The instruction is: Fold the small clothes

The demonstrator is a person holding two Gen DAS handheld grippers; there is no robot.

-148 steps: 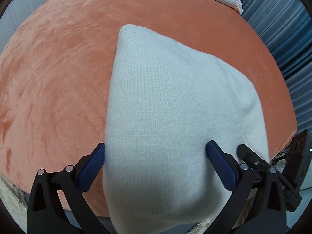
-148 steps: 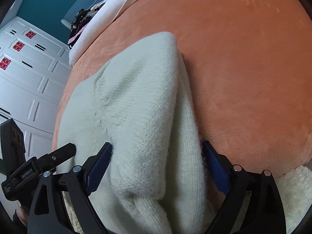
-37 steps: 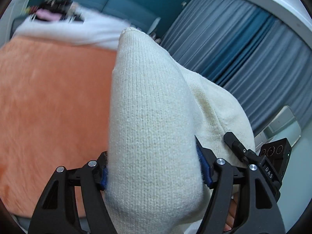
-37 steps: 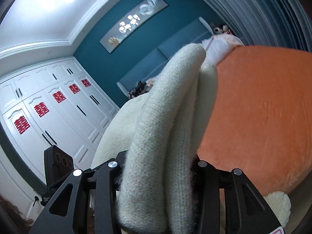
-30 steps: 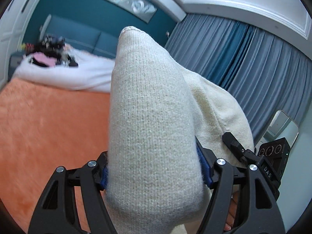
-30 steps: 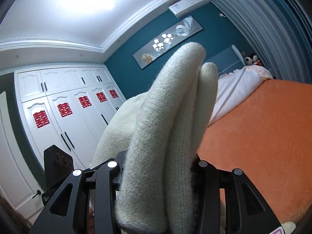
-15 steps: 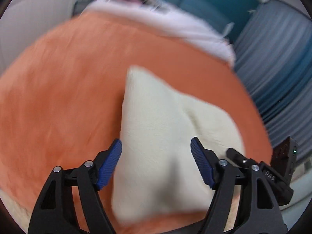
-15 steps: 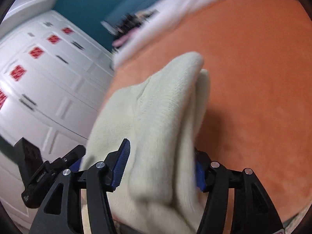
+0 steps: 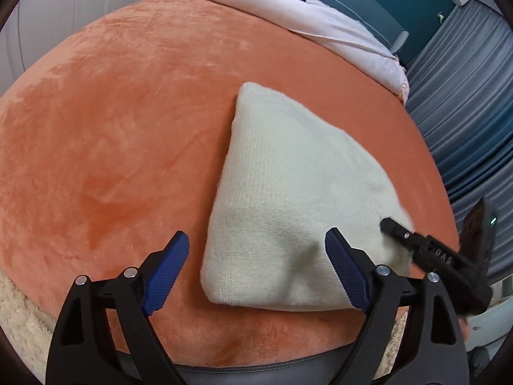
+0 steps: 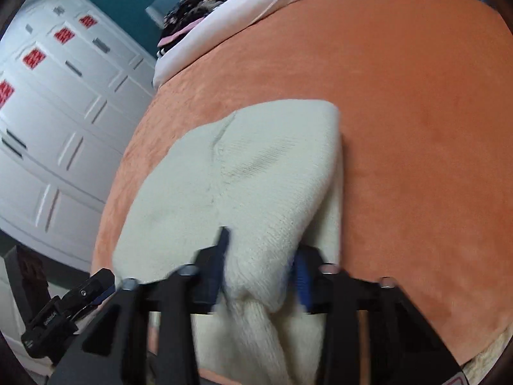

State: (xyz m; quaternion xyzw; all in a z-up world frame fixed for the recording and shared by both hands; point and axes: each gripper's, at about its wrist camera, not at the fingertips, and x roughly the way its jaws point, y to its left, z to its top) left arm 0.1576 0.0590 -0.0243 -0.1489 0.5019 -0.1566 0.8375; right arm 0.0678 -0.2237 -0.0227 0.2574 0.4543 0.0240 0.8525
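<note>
A cream knit garment (image 9: 288,192), folded thick, lies on the orange plush cover (image 9: 112,128) near its front edge. My left gripper (image 9: 256,272) is open and its jaws are opening. The blue pads (image 9: 166,269) stand wide either side of the garment's near corner and do not touch it. In the right wrist view the same garment (image 10: 256,166) spreads ahead. My right gripper (image 10: 261,266) is blurred and its jaws are closing. A raised fold of the knit is pinched between its pads. Each view shows the other gripper at its edge.
Pale bedding (image 9: 320,22) and a heap of dark and pink clothes (image 10: 189,19) lie at the far end. White wardrobe doors (image 10: 57,112) stand on the left, grey-blue curtains (image 9: 465,102) on the right. A cream fluffy rug (image 9: 22,314) borders the front edge.
Both grippers came down from head height with the garment and laid it on the orange cover. The left let go and spread wide. The right loosened, then narrowed on a fold.
</note>
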